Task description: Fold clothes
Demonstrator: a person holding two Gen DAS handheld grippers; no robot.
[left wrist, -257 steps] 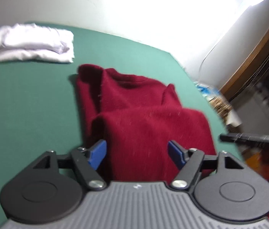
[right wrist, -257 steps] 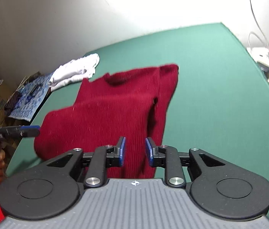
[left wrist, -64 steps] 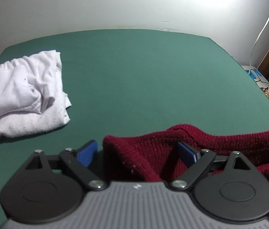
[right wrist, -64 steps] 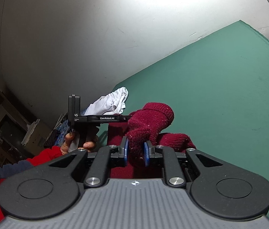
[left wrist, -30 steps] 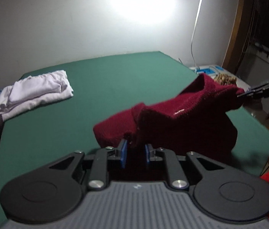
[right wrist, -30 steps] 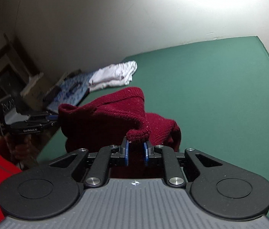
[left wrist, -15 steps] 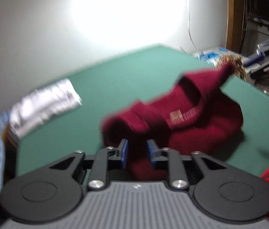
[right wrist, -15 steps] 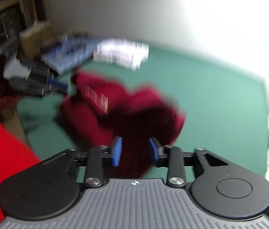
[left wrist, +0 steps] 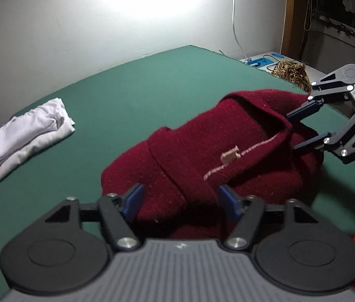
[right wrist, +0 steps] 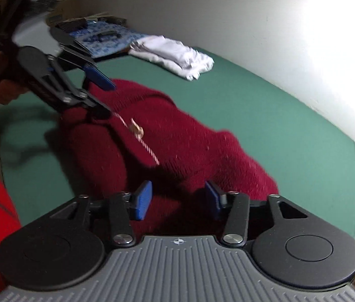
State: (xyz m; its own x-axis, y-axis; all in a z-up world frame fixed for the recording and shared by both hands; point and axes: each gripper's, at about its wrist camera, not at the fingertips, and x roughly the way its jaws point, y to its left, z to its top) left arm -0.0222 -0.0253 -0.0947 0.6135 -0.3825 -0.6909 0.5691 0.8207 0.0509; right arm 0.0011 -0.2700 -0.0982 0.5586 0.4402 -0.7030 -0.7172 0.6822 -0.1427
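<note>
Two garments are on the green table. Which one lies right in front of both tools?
The dark red sweater, heaped between the open left tool and open right tool. The white garment lies folded, far off near the table's edge.

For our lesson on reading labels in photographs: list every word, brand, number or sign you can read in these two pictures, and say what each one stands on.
No text can be read in either view.
The small tag inside the red sweater: too small to show any words.
The mark on the left claw body: a tiny emblem, no letters.
The mark on the right claw body: a small cross-in-circle sign, no letters.
The blue patterned cloth beyond the table: pattern only, blurred.
</note>
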